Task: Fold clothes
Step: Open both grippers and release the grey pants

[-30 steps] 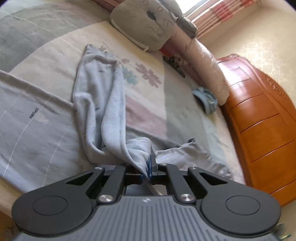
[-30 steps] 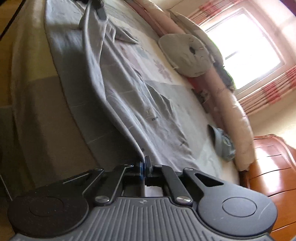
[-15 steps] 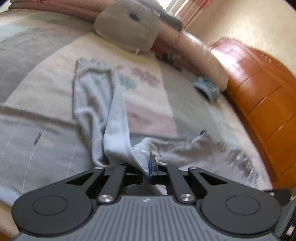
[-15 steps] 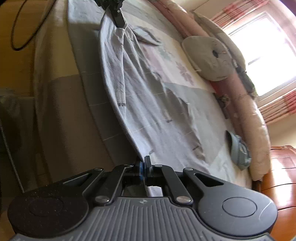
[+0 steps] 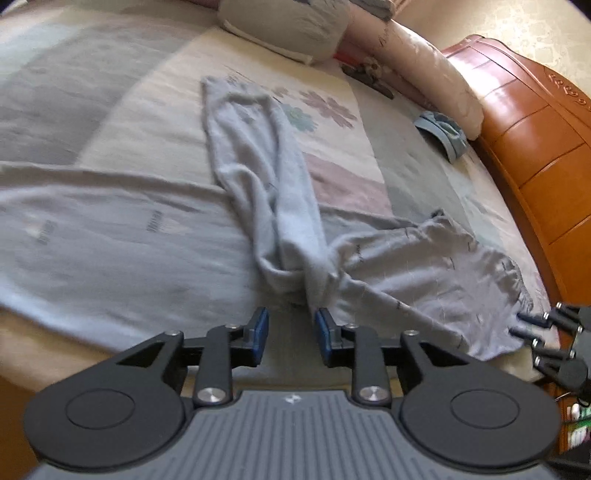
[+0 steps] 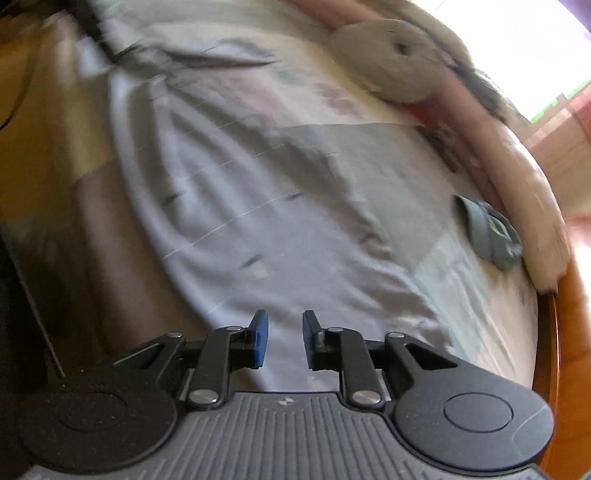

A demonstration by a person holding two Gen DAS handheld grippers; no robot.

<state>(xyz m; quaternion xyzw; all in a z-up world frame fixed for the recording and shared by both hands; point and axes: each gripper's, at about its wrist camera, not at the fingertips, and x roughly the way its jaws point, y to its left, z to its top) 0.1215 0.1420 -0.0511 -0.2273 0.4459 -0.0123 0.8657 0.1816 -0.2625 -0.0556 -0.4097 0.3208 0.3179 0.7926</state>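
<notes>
Garment: pale blue-grey trousers (image 5: 280, 206) lie on the bed (image 5: 110, 110), one leg stretched toward the pillows, the other bunched rightward near the edge; waist area twisted, not a neat fold.
Left claw (image 5: 290, 336): jaws apart, empty, just short of the waist.
Right claw (image 6: 284, 338): spread wide, holding nothing, over the cloth.
Progress: smoothing and folding look unfinished.
Around: round grey cushion (image 5: 280, 26), small blue item (image 5: 443, 133), wooden headboard (image 5: 535, 129); none blocks.

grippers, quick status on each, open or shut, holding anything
Left gripper: open, holding nothing; the grey garment lies on the bed just ahead.
Right gripper: open, holding nothing, above the garment.
</notes>
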